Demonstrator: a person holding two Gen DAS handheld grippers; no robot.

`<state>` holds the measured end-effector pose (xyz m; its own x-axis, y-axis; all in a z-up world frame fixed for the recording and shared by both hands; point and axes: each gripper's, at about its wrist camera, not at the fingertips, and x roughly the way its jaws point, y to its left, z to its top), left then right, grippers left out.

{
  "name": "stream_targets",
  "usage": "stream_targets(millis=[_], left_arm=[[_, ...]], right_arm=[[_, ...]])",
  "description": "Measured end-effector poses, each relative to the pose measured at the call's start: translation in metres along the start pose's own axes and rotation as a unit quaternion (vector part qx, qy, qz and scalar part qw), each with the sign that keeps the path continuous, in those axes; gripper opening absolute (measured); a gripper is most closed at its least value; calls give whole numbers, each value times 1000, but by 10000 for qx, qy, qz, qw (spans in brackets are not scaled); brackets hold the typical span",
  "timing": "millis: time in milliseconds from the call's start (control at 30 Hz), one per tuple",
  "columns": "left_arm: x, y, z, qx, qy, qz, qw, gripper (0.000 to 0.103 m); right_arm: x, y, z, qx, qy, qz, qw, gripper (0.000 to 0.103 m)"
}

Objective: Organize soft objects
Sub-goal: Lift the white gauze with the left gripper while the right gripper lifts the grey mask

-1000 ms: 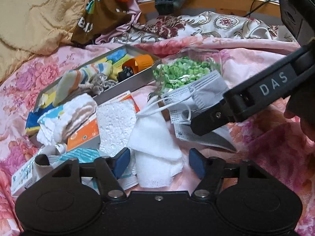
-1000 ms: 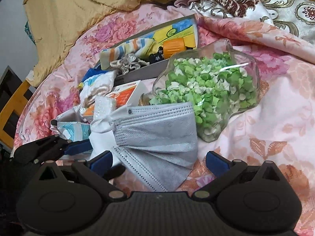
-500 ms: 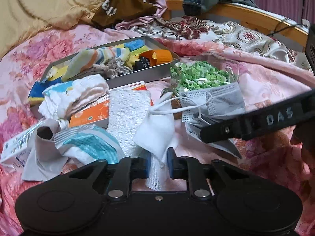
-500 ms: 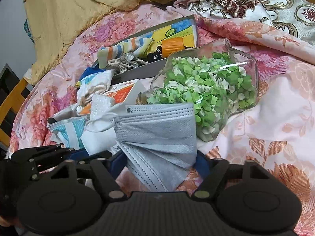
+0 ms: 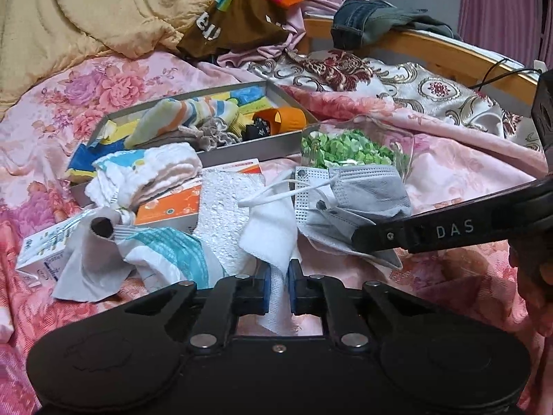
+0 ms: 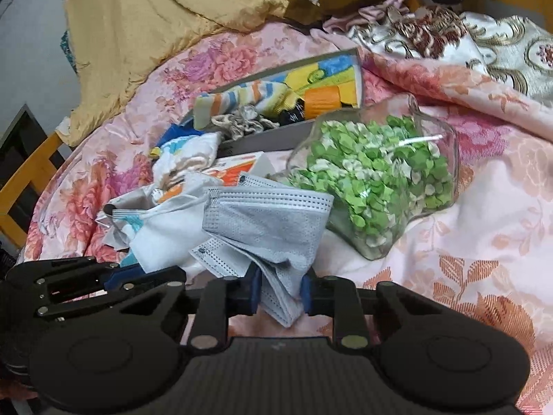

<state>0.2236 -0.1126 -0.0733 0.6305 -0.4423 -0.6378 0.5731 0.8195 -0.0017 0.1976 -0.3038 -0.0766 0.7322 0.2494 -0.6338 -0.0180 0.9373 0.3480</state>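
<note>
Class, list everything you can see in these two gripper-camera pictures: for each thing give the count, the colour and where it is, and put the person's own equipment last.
face mask: one, grey, on the bedspread before the jar, its lower end between the right pads
white cloth: one, white, beside the mask, pinched at its near end
glass jar: one, clear, on its side, full of green and white paper pieces
tray: one, grey, behind the pile, holding striped sock and orange cup
orange box: one, orange and white, under a folded white towel
bedspread: one, pink floral
yellow quilt: one, at the back left
left gripper: black, blue pads, shut on the cloth
right gripper: black, blue pads, closing on the mask
</note>
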Motion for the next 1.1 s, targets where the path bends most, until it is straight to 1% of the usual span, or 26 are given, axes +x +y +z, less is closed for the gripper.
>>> stream_targets(millis=[100,200,267,433,533,700,900,1100], left_arm=[[-11,-1,1,23,-72,53,10000,10],[-22,-2,4,38,-184,125,9997,10],[-29,-2,6,27,-283,211,9994,10],[-44,1,14,-148,-558,533,9969,10],[-50,3,18,-244,-667,609,9956,10],[-58,2,28,-238,-893,697,9933,10],[-55,10,49,-374,-1186,798,9890,10],[-38,21,81,-469,-1413,905,9847,10]], right_arm=[[-8,6,0,-174,-217,10,9996,21],[-16,10,-1,-258,-453,62,9986,20],[-22,12,-1,-338,-648,15,9973,20],[-36,16,0,-477,-1118,-89,9925,20],[-41,17,2,-557,-1345,-109,9893,20],[-44,20,8,-664,-1644,-166,9840,20],[-40,19,24,-597,-1942,-185,9790,20],[-21,16,53,-542,-2216,-271,9733,20]])
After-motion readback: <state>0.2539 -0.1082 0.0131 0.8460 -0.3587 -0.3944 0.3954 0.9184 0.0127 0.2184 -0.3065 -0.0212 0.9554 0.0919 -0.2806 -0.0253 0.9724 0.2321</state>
